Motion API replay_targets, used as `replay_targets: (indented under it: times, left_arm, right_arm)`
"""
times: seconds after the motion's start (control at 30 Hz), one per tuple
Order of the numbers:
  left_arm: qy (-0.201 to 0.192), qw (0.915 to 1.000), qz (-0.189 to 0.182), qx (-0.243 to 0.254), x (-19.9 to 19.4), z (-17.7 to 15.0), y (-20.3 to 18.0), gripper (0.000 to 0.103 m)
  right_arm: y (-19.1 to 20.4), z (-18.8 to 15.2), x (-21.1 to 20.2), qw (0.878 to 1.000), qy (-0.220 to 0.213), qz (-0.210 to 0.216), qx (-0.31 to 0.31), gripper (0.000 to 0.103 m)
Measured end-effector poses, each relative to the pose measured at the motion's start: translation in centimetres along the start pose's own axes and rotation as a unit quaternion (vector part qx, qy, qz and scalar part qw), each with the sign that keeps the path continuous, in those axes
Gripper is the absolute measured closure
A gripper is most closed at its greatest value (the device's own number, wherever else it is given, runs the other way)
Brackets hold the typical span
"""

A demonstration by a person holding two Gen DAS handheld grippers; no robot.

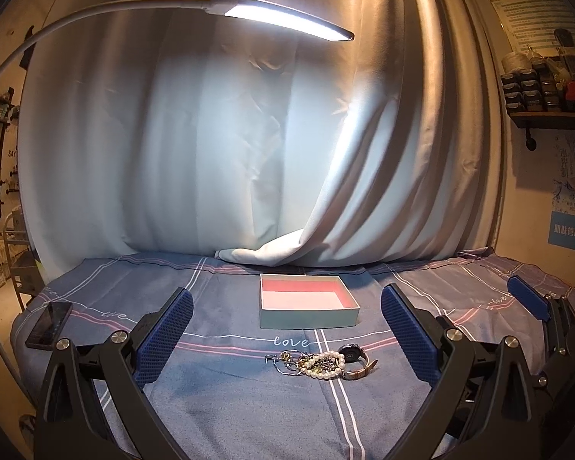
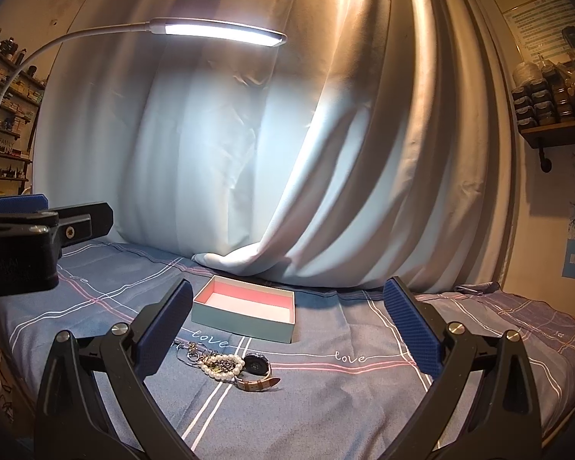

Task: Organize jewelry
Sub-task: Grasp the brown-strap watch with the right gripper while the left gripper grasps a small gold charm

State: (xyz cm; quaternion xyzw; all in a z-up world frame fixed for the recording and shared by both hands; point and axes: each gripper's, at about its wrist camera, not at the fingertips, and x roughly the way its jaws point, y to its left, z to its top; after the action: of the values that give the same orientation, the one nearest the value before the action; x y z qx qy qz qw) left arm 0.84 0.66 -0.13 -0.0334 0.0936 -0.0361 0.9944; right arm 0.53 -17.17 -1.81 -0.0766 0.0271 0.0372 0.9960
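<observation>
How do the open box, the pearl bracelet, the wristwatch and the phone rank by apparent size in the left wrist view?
1. Open box, clearly the largest.
2. Phone.
3. Pearl bracelet and wristwatch look about alike; they lie tangled in one pile, so I would not rank them.

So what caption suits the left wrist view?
Open tongs hover over tangled pearl bracelet and watch before an empty pink-lined box.

both low over the blue checked bedsheet (image 1: pixel 230 402), facing the pale draped curtain (image 1: pixel 211 153). left wrist view head-on to the shallow pink-lined open box (image 1: pixel 306 316); right wrist view from further right, box (image 2: pixel 245 320) seen obliquely. shared: box, tangled jewelry pile (image 1: pixel 322 364), white bar lamp (image 2: pixel 222 32).
</observation>
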Motion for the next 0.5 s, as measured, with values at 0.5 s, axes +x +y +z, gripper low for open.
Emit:
replay_targets:
  times: [0.5]
  left_arm:
    - [0.382, 0.9239, -0.023, -0.007, 20.2, -4.6, 3.9, 0.006]
  right_arm:
    - [0.1, -4.6, 17.6, 0.931, 0.347, 0.112, -0.029, 0.007]
